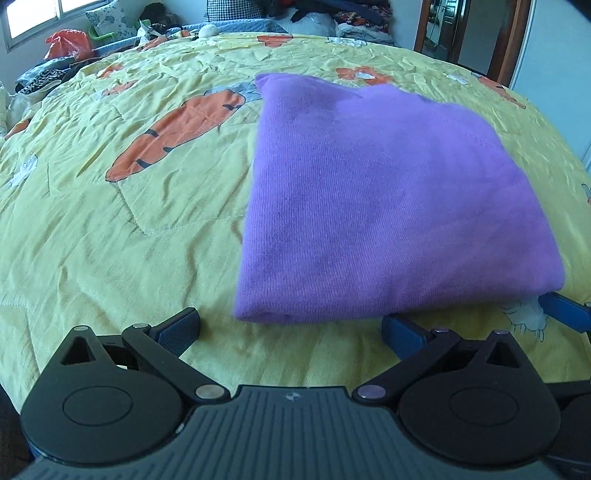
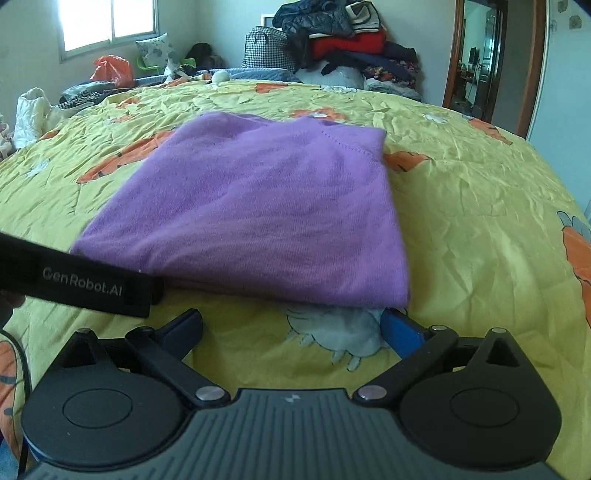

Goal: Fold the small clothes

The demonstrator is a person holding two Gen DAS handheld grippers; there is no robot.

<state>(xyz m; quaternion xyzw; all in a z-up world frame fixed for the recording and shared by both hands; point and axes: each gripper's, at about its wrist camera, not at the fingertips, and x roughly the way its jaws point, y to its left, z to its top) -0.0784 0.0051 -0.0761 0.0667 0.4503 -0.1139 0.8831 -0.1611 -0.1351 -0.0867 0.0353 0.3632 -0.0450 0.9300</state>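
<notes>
1. Yellow carrot-print quilt (image 1: 110,229) covers the bed, with heaped clothes (image 2: 347,40) and a window (image 2: 107,22) beyond its far edge.
2. Folded purple garment (image 1: 388,206) lies flat on the quilt.
3. Left gripper (image 1: 291,328) sits just before the garment's near edge, jaws spread wide, grasping nothing.
4. Right gripper (image 2: 291,328) is likewise released at the garment's near right corner, its blue fingertips (image 2: 400,330) beside the fold.
</notes>
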